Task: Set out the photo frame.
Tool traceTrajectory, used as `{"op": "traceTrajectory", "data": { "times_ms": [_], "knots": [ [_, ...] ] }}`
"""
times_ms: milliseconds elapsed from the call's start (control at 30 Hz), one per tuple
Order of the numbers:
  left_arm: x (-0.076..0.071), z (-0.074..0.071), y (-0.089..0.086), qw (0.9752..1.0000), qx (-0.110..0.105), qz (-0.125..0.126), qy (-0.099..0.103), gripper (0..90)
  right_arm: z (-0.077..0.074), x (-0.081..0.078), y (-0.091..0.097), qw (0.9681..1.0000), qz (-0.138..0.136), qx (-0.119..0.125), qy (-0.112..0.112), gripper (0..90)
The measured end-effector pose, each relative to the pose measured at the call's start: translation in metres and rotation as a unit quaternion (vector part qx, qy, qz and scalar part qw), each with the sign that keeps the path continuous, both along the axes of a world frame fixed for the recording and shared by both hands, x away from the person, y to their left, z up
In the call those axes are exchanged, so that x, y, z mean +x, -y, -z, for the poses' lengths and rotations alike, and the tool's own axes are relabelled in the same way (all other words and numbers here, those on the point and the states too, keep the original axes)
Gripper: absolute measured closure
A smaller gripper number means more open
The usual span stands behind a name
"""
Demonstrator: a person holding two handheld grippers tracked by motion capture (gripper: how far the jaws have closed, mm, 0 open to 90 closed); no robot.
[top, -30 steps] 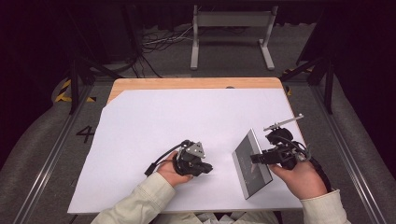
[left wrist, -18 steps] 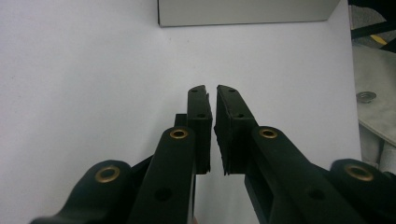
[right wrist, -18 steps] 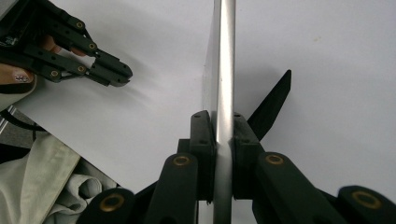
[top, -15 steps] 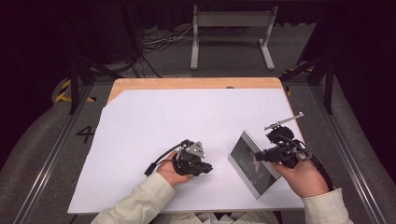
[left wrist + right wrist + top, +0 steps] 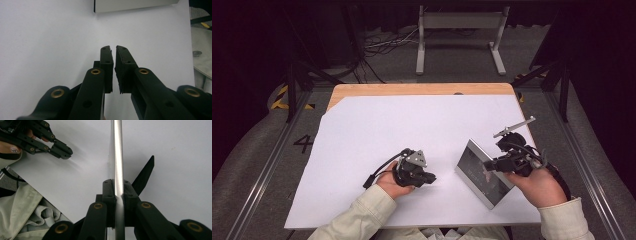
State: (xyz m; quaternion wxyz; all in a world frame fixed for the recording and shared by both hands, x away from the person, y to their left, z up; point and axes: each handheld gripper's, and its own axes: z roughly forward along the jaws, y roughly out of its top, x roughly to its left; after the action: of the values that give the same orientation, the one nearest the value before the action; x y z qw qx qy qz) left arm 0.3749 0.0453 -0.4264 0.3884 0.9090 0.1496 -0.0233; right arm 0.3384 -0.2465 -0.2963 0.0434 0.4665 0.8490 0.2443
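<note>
Glare and reflections on the silver framed panel (image 5: 483,172) make its face hard to read from the high view, and what the dark patches on it are I cannot tell; in the right gripper view it shows edge-on as a bright metal strip (image 5: 117,165) cut off at the top of the picture. It stands tilted on its lower edge at the near right of the white-covered counter (image 5: 412,125), one panel in all. The right gripper (image 5: 498,164) has just been closing its fingers (image 5: 108,195), which now pinch the panel's rim from both sides. The left gripper (image 5: 428,177) rests on the counter, well apart from the panel, its fingers (image 5: 107,62) nearly together with only a thin slit between them and nothing held. Behind the counter a grey stand (image 5: 459,35) and loose cables (image 5: 377,47) sit on the floor.
</note>
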Motion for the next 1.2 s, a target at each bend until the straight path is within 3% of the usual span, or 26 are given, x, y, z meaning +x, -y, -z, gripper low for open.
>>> {"op": "traceTrajectory", "data": {
  "times_ms": [167,367,600,900,1200],
  "knots": [
    [0.001,-0.001,-0.008,0.9999,-0.004,-0.013,0.002,84.2,-0.007,0.004,0.001,0.9999,-0.011,-0.001,0.009,83.5],
    [0.002,-0.002,-0.018,0.9996,-0.005,-0.027,0.001,84.3,-0.012,0.014,0.005,0.9993,-0.036,0.003,0.002,83.6],
    [0.003,-0.002,-0.027,0.999,-0.009,-0.043,0.001,84.4,-0.021,0.025,0.005,0.9982,-0.058,-0.013,0.006,83.6],
    [0.002,-0.001,-0.042,0.998,-0.008,-0.063,0.002,84.4,-0.031,0.036,-0.001,0.9952,-0.092,-0.029,0.02,83.6],
    [0.0,0.0,-0.058,0.9957,-0.008,-0.092,0.008,84.4,-0.04,0.049,-0.01,0.9886,-0.139,-0.041,0.039,83.6]
  ]
}}
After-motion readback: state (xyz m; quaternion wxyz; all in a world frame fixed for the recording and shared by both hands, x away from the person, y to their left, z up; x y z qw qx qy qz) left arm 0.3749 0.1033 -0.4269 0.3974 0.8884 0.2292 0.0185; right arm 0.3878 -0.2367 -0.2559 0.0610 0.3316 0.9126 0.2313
